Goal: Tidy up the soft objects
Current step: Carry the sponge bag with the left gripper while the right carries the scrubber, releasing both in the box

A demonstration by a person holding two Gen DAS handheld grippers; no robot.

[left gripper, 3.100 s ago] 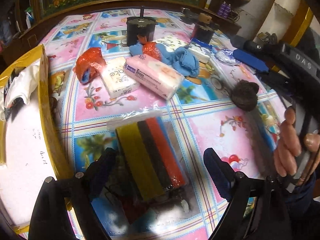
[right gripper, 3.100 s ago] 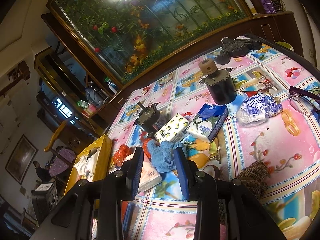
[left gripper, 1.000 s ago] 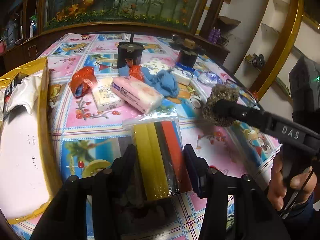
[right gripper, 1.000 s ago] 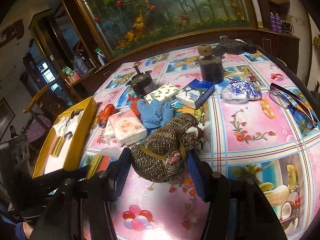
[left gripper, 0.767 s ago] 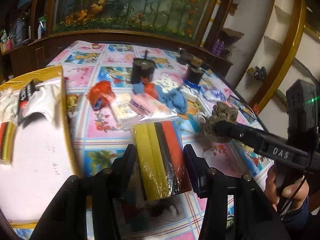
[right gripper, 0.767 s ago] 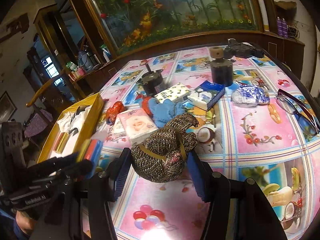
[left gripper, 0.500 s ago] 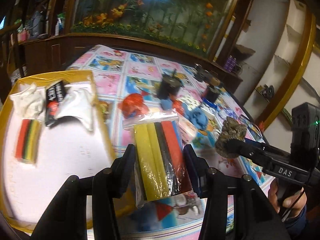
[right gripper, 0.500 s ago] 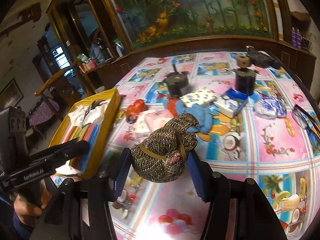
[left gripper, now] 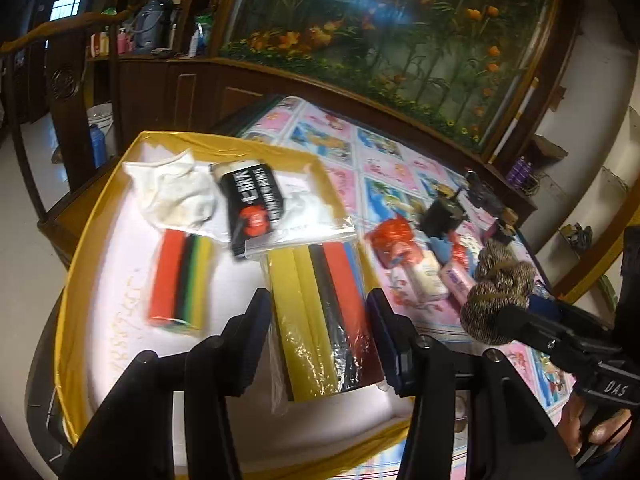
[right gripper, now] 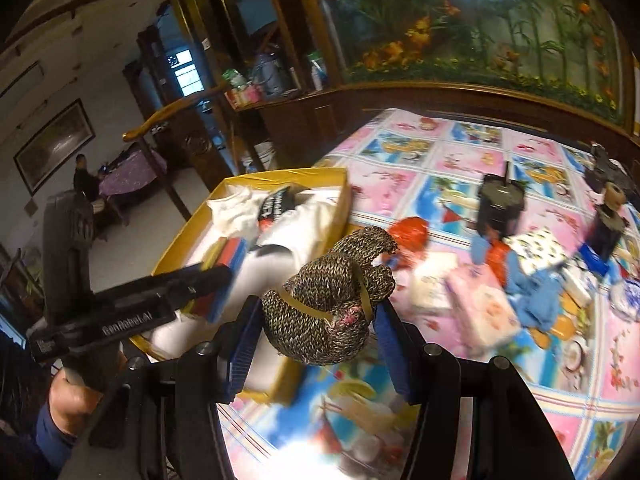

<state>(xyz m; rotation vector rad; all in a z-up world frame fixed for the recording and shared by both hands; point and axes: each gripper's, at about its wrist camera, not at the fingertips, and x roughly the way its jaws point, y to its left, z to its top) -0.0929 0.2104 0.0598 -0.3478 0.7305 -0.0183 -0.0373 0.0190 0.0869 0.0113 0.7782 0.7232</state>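
My left gripper [left gripper: 318,320] is shut on a clear-wrapped pack of yellow, black and red sponges [left gripper: 322,316], held above the white floor of a yellow-rimmed box [left gripper: 100,216]. That box holds a second striped sponge pack [left gripper: 180,280], white cloth [left gripper: 176,196] and a black packet [left gripper: 252,208]. My right gripper [right gripper: 316,324] is shut on a rolled brown knitted bundle [right gripper: 328,300] tied with a band, held near the box's right rim [right gripper: 340,208]. The same bundle [left gripper: 496,292] shows at the right of the left wrist view.
On the patterned tablecloth [right gripper: 440,160] lie a red bag [right gripper: 408,236], tissue packs [right gripper: 480,304], blue cloth [right gripper: 536,292], a lemon-print pack [right gripper: 536,248] and two dark cylinders [right gripper: 500,204]. Wooden cabinets stand behind. A person sits far off at the left [right gripper: 86,180].
Both grippers have swung left from over the table to the yellow box, each keeping its load. The sponge pack now hangs over the box's inside; the knitted bundle has reached its rim.
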